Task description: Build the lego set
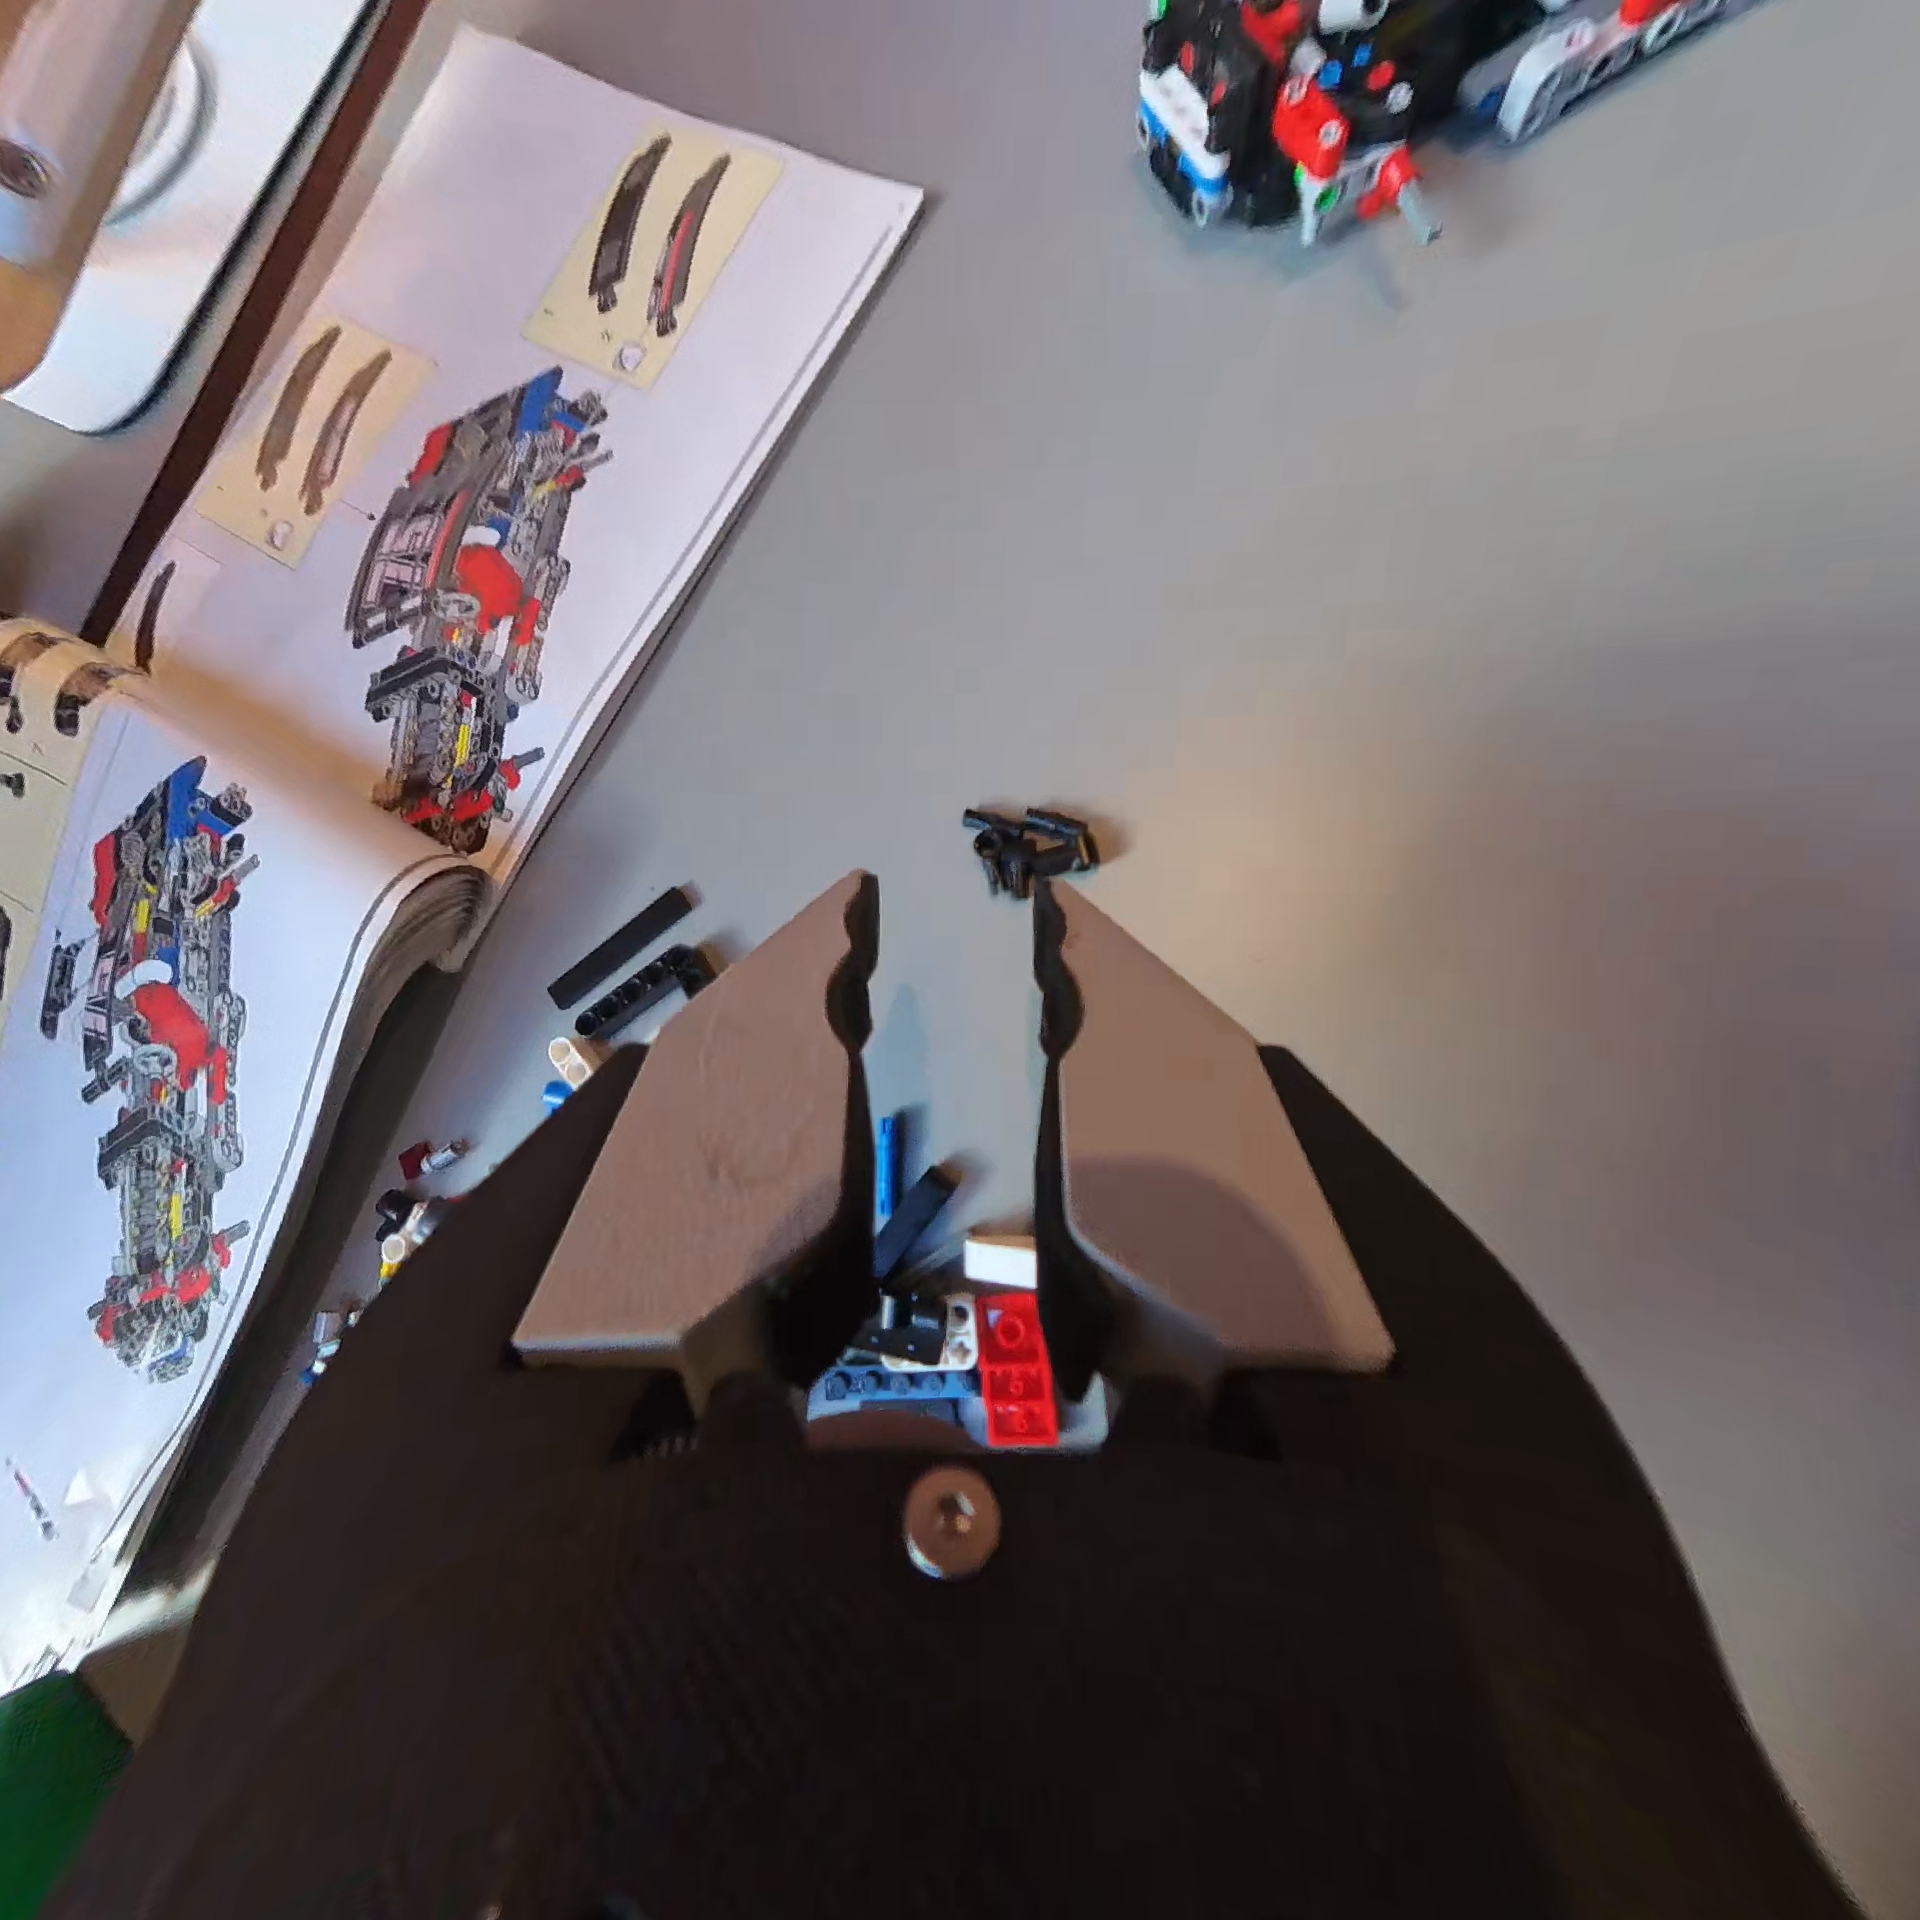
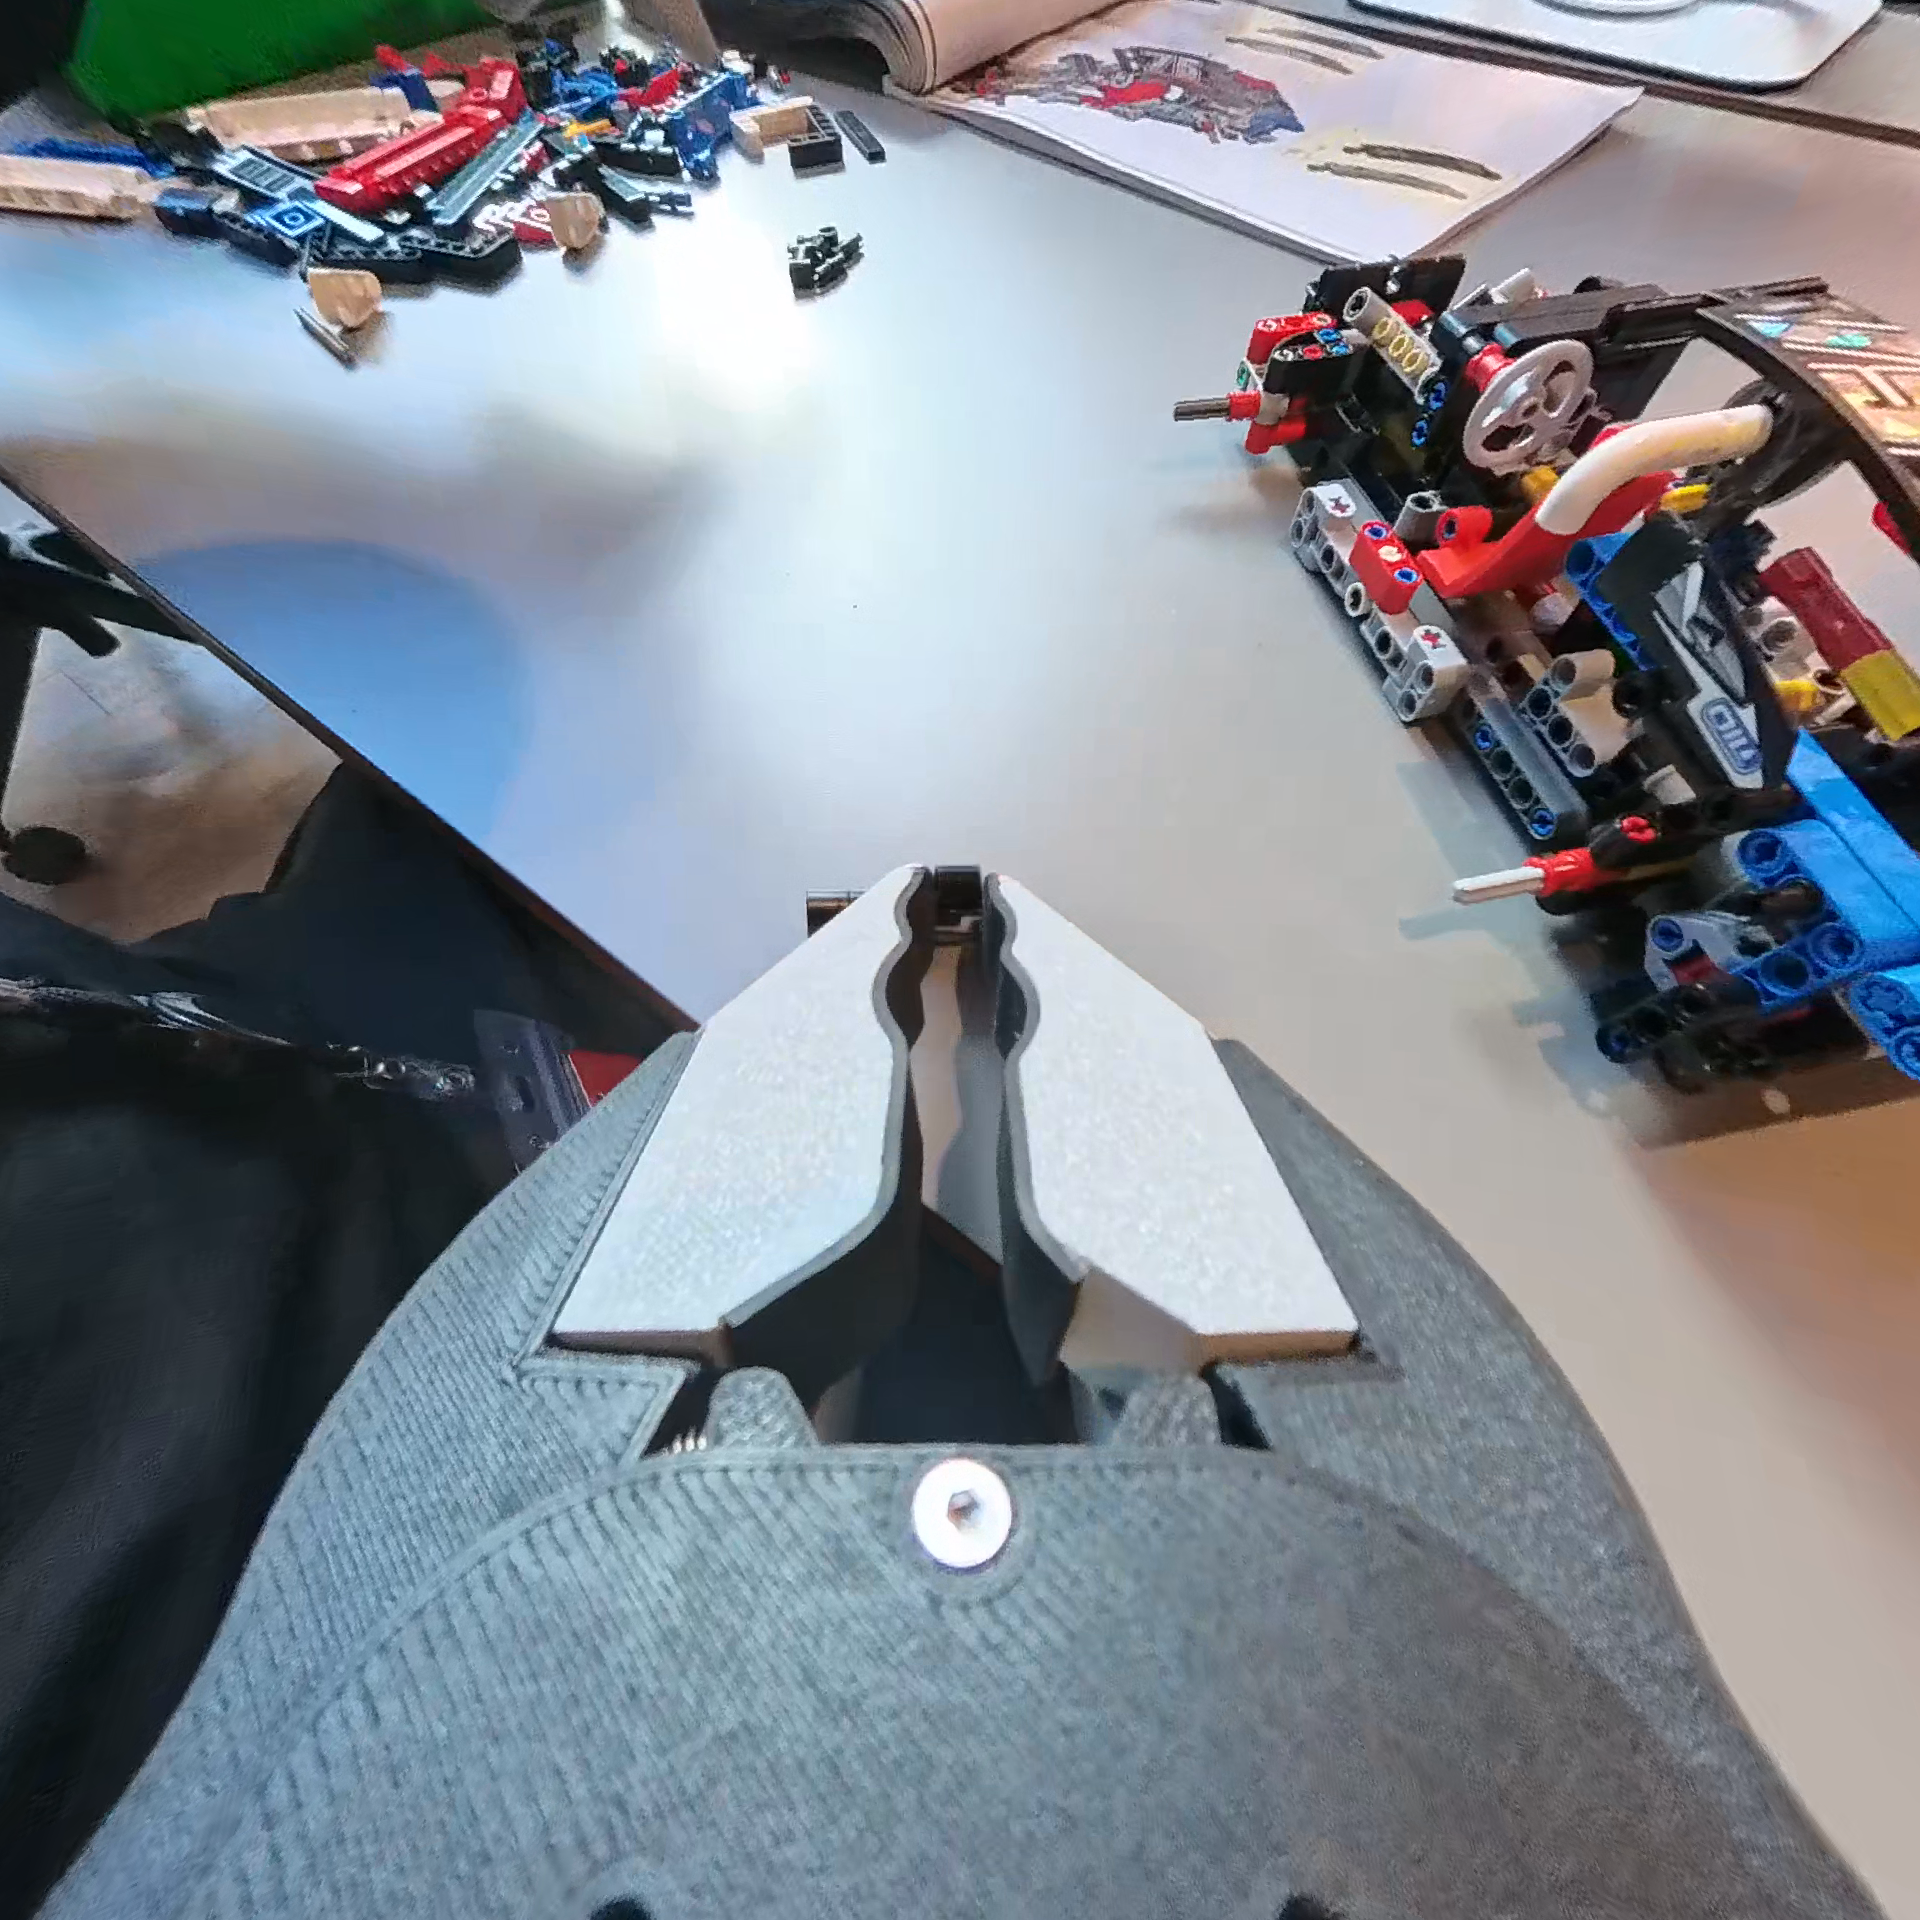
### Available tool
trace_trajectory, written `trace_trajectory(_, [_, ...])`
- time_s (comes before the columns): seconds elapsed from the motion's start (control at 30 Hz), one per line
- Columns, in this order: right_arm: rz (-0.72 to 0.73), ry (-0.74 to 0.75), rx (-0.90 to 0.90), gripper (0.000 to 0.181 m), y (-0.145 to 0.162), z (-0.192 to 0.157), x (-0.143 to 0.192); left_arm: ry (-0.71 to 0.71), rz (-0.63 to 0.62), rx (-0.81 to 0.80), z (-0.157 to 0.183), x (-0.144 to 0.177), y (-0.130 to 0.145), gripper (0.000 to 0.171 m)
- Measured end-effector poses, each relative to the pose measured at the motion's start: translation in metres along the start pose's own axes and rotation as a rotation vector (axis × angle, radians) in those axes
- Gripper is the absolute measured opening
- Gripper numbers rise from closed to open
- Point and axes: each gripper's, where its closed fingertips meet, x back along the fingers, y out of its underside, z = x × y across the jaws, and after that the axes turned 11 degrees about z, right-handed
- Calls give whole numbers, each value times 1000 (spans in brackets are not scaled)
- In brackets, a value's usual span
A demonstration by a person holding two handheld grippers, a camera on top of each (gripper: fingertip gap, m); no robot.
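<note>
Grippers over grey table (image 1: 1455,623), model half-built.

In the left wrist view the left gripper (image 1: 956,894) stands parted with nothing between its tips; black pins (image 1: 1029,847) lie just beyond them at frame centre, loose parts (image 1: 935,1320) show under its fingers, a manual (image 1: 468,582) lies open at left, and the model (image 1: 1299,125) sits blurred at upper right. In the right wrist view the right gripper (image 2: 956,894) is nearly closed, pinching a small black piece (image 2: 954,896) at its tips; the model (image 2: 1621,665) fills the right side, a parts pile (image 2: 416,177) lies upper left, pins (image 2: 823,258) just beside it.
</note>
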Motion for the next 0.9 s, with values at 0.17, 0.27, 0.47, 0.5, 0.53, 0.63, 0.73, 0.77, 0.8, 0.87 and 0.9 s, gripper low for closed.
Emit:
trace_trajectory(0.17, [-36,19,39,5,1,2,-3,74,-54,-21,18,-16,19,26])
trace_trajectory(0.27, [-41,15,45,5,0,5,-6,109,-58,-103,28,-23,22,26])
trace_trajectory(0.47, [-20,15,15,7,-5,12,-3,220,-55,-329,39,-28,18,18])
trace_trajectory(0.5, [-28,18,18,7,-4,14,-3,233,-52,-369,38,-29,18,17])
trace_trajectory(0.53, [-32,21,23,7,-2,15,-2,230,-60,-400,33,-30,18,17])
trace_trajectory(0.63, [-28,22,23,7,-2,16,0,225,-94,-420,19,-28,17,18])
trace_trajectory(0.73, [-17,27,6,7,-3,21,4,203,-75,-336,4,-28,10,16])
trace_trajectory(0.77, [-15,28,0,7,-4,23,5,197,-70,-293,1,-29,8,16])
trace_trajectory(0.8, [-13,29,-4,8,-5,25,6,186,-75,-253,-2,-31,8,12])
trace_trajectory(0.87, [-14,29,-9,7,-5,27,7,191,-108,-189,-4,-35,14,12])
trace_trajectory(0.9, [-13,29,-10,7,-6,29,7,197,-117,-161,-4,-36,16,12])
